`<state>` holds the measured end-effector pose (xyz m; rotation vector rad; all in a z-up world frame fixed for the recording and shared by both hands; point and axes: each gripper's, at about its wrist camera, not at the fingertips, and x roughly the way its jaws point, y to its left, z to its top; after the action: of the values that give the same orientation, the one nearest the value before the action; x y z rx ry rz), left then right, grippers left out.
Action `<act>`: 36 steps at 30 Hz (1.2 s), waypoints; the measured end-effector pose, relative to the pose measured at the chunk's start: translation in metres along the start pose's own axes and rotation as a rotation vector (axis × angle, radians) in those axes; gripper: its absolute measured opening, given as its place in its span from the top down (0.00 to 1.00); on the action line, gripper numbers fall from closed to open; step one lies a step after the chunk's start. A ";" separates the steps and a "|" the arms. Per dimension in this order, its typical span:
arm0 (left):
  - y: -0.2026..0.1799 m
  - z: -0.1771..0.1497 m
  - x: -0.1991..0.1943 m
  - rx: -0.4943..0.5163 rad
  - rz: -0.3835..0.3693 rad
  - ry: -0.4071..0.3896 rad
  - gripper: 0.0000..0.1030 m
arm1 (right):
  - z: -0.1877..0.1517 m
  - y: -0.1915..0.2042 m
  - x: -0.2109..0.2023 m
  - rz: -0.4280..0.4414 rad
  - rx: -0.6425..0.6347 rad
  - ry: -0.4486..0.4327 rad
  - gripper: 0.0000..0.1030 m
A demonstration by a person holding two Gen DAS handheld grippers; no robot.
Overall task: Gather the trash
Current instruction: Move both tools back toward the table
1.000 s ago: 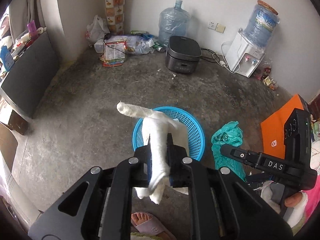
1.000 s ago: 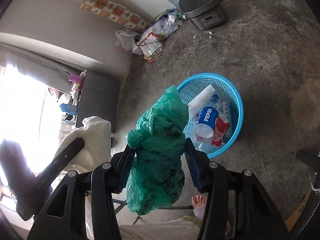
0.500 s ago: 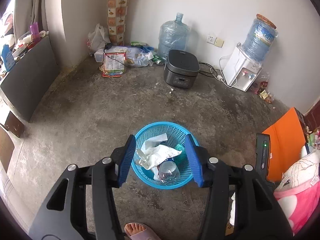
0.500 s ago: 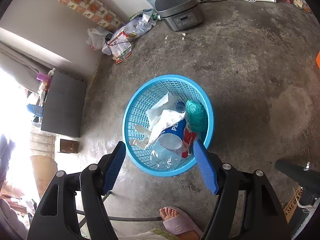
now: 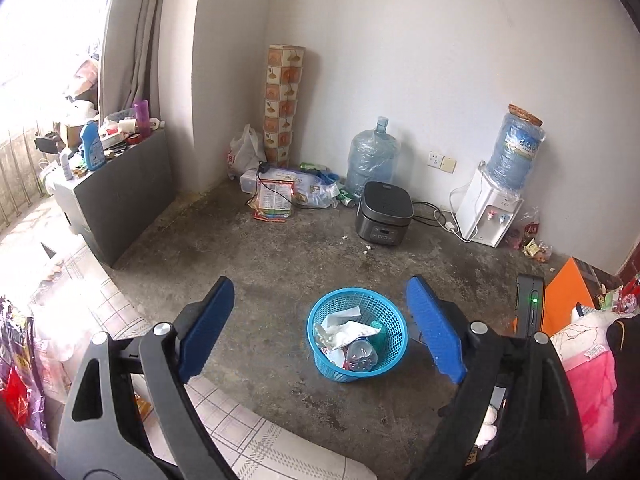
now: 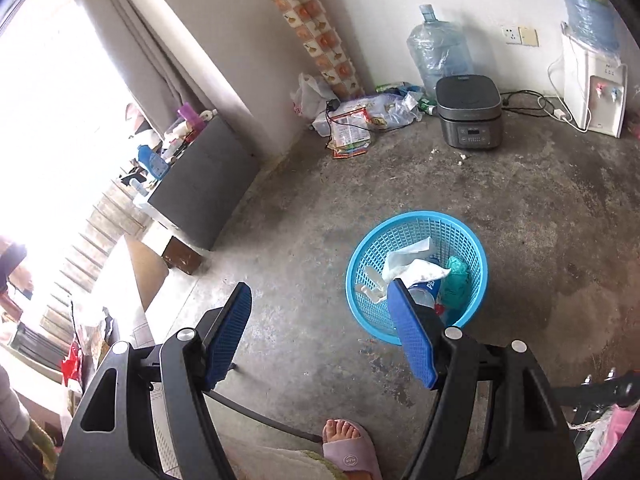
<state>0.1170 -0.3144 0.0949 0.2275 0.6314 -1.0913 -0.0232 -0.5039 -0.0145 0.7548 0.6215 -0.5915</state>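
Observation:
A blue plastic basket (image 5: 394, 328) stands on the concrete floor and also shows in the right wrist view (image 6: 356, 268). It holds white crumpled paper (image 5: 350, 330), a clear plastic bottle (image 5: 362, 356), a Pepsi cup and a green plastic bag (image 6: 456, 280). My left gripper (image 5: 320, 332) is open and empty, held above and behind the basket. My right gripper (image 6: 320, 336) is open and empty, raised above the floor just left of the basket.
A black rice cooker (image 5: 383, 213), water jugs (image 5: 372, 156), a white dispenser (image 5: 490, 216) and a pile of wrappers (image 5: 280, 194) line the far wall. A dark cabinet (image 5: 120, 196) stands left. A sandalled foot (image 6: 348, 446) is near me. An orange box (image 5: 566, 300) sits right.
The white paper and the green bag left my grippers and now lie in the basket. Both grippers opened wide and pulled up and back from the basket.

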 end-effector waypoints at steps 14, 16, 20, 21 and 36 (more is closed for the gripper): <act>0.083 -0.050 -0.127 -0.162 0.299 -0.077 0.13 | -0.041 0.133 -0.031 0.136 -0.293 0.001 0.17; 0.097 -0.057 -0.142 -0.199 0.333 -0.085 0.13 | -0.049 0.150 -0.034 0.161 -0.330 0.007 0.14; 0.118 -0.073 -0.164 -0.255 0.385 -0.094 0.13 | -0.066 0.179 -0.044 0.195 -0.408 0.008 0.12; 0.121 -0.075 -0.169 -0.261 0.395 -0.098 0.13 | -0.069 0.184 -0.046 0.199 -0.423 0.003 0.11; 0.151 -0.102 -0.211 -0.332 0.481 -0.143 0.13 | -0.096 0.239 -0.063 0.232 -0.556 -0.015 0.08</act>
<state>0.1477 -0.0382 0.1152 0.0090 0.5806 -0.5241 0.0689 -0.2738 0.0785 0.2907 0.6346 -0.1911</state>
